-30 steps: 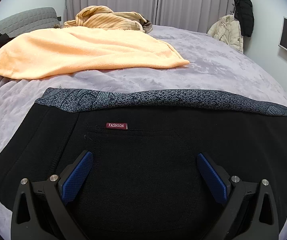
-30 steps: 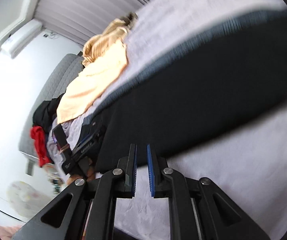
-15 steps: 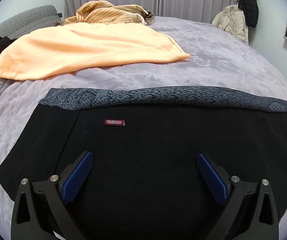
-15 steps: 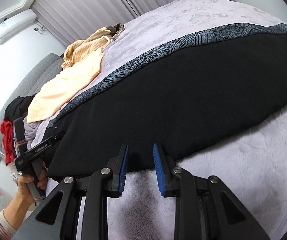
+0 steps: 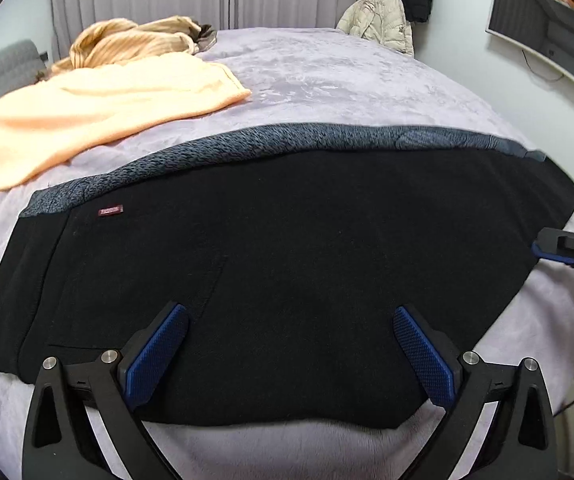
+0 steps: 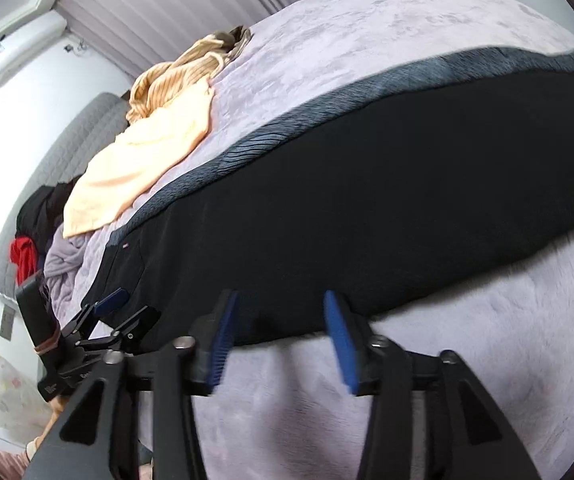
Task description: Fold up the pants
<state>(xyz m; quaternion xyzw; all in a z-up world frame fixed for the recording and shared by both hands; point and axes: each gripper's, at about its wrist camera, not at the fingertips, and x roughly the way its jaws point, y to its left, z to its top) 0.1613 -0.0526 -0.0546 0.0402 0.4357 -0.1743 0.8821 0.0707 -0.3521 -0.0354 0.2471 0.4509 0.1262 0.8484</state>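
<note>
Black pants [image 5: 287, 248] with a grey patterned band [image 5: 271, 142] along the far edge lie folded flat across the lilac bed; they also show in the right wrist view [image 6: 367, 200]. My left gripper [image 5: 289, 350] is open and empty, its blue pads [image 5: 159, 354] wide apart over the pants' near edge. My right gripper [image 6: 283, 334] is open and empty, hovering at the pants' near edge by the bedspread. The right gripper's tip shows at the right in the left wrist view [image 5: 567, 250]. The left gripper shows at lower left in the right wrist view [image 6: 99, 328].
An orange towel [image 5: 87, 116] and a striped tan garment [image 5: 135, 38] lie on the far left of the bed [image 5: 347, 80]. Dark and red clothes [image 6: 27, 252] are heaped by a grey headboard. Jackets [image 5: 379, 16] hang on the far wall beside a wall screen [image 5: 547, 24].
My right gripper has opened from shut to wide. My left gripper has pulled back and turned right, so more of the pants and their near edge show.
</note>
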